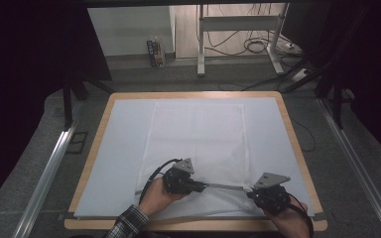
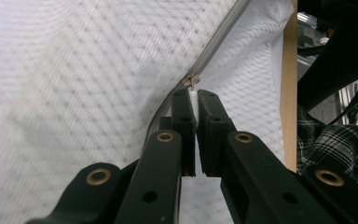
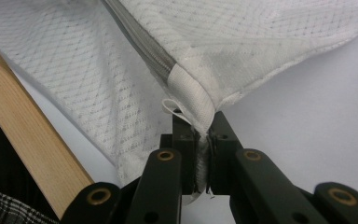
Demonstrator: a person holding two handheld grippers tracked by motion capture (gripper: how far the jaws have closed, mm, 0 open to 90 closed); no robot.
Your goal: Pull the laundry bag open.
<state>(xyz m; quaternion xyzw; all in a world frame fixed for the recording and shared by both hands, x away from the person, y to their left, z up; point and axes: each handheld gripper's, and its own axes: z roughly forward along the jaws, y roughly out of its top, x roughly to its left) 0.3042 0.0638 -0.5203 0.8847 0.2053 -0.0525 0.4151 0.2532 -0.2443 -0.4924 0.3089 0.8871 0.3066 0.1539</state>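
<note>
White mesh bag [image 1: 198,144] lies flat near the tabletop's [image 1: 297,148] front edge, its zipper [image 1: 225,186] running along that edge between our hands. Our left hand-held gripper [image 2: 196,95] is clamped on what looks like the zipper pull [image 2: 192,82], our right hand-held gripper [image 3: 204,122] on the bag's corner [image 3: 193,95], so the zipper's line leads straight toward the right.

black tools [image 1: 206,186] — brass screws, plaid sleeve [image 1: 129,221]

White mesh laundry bag [image 1: 198,144] lay flat, reaching from the table's far edge to its near edge; grey zipper [image 1: 225,186] ran along the near edge, slider [image 2: 192,81] seemingly partway.
</note>
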